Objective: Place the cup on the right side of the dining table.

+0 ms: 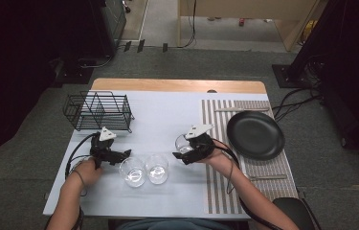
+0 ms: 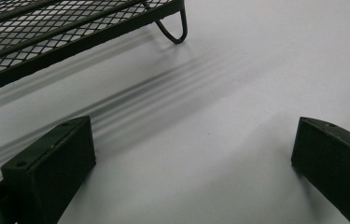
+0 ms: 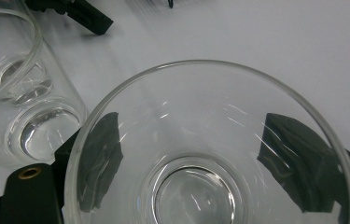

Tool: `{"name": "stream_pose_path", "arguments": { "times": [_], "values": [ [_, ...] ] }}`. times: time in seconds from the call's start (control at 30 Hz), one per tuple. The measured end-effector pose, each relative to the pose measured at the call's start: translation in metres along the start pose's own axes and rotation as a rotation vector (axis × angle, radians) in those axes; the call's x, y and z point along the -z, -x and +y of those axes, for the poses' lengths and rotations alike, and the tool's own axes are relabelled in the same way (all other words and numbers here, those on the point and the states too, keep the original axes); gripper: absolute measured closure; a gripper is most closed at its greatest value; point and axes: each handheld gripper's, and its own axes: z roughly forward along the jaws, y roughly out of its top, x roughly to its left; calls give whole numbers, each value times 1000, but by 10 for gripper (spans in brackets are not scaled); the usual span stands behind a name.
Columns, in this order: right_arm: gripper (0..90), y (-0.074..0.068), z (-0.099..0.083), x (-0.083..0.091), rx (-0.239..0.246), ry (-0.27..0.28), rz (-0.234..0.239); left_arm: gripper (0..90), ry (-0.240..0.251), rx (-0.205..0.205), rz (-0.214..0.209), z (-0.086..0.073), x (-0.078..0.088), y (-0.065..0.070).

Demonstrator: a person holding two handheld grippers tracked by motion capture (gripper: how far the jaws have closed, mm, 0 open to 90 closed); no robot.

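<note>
views: the high view takes in the whole tabletop [image 1: 167, 196]; the jaw pads against the glass wall are made out in the right gripper view; the rack's mesh and wire foot are seen close in the left gripper view.
right tool [image 1: 181, 154]: jaws closed narrow on a clear glass [image 3: 210, 154], one pad seen through the wall on each side; in the high view the held glass [image 1: 183, 143] is seen just right of the two standing glasses.
left tool [image 2: 193, 154]: jaws spread wide, nothing between them, bare white surface under them; in the high view it [image 1: 125, 154] is seen just left of the two standing glasses, apart from them.
standing glasses: two clear glasses, left one [image 1: 132, 171] and right one [image 1: 157, 168], side by side and touching or nearly so, between the two tools.
rack: black wire dish rack [image 1: 98, 111] stood behind the left tool, at the far left of the tabletop.
plate: black plate [image 1: 255, 134] laid on a striped placemat [image 1: 225, 191], well right of the glasses.
room: grey carpeted floor [image 1: 340, 191] around the tabletop.
</note>
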Motion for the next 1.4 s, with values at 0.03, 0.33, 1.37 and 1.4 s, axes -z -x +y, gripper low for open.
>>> {"name": "stream_pose_path", "arguments": {
  "times": [0.03,0.33,1.37,1.4],
  "values": [
    [188,0,0,0,-1,1,-1,0,0,0,0,0,0,0],
    [188,2,1,-1,-18,-3,-12,0,0,0,0,0,0,0],
    [188,18,6,3,-52,10,-60,0,1,1,1,0,0,0],
    [188,19,6,3,-53,12,-61,0,1,1,1,0,0,0]
  ]
}}
